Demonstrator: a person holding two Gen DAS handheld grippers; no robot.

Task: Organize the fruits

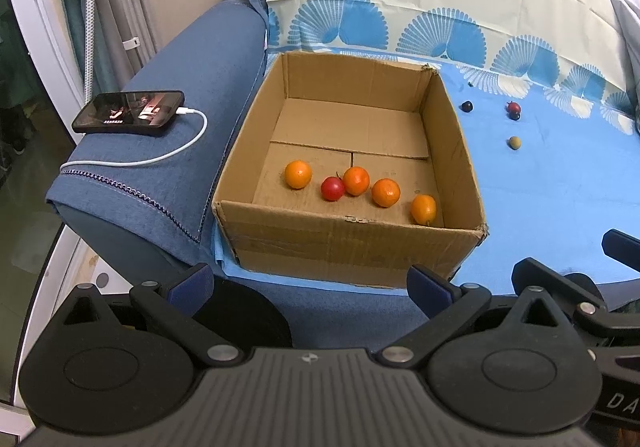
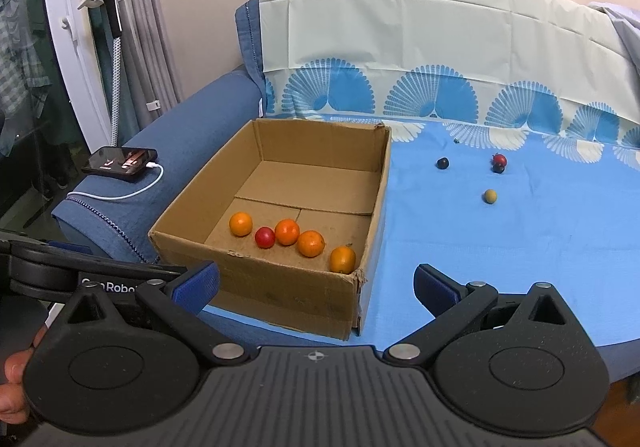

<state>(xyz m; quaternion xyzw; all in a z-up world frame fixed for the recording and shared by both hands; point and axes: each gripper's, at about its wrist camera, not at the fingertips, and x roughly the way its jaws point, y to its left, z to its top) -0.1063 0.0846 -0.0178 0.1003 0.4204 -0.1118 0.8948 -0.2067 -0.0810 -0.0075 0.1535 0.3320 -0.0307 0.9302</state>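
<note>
Five fruits sit inside the cardboard box [image 1: 348,247] near its front wall, mid-frame: four oranges [image 1: 298,174] and one red fruit [image 1: 332,189]. Four more lie on the blue cloth [image 1: 540,187] at upper right: a dark fruit [image 1: 467,106], a red one touching another dark one [image 1: 513,108], and a tan one [image 1: 515,143]. Left gripper [image 1: 310,281] is spread wide, empty, low in frame. Right gripper [image 2: 316,283] likewise, empty. Phone [image 1: 129,112] rests on the sofa arm [image 1: 192,59], left.
</note>
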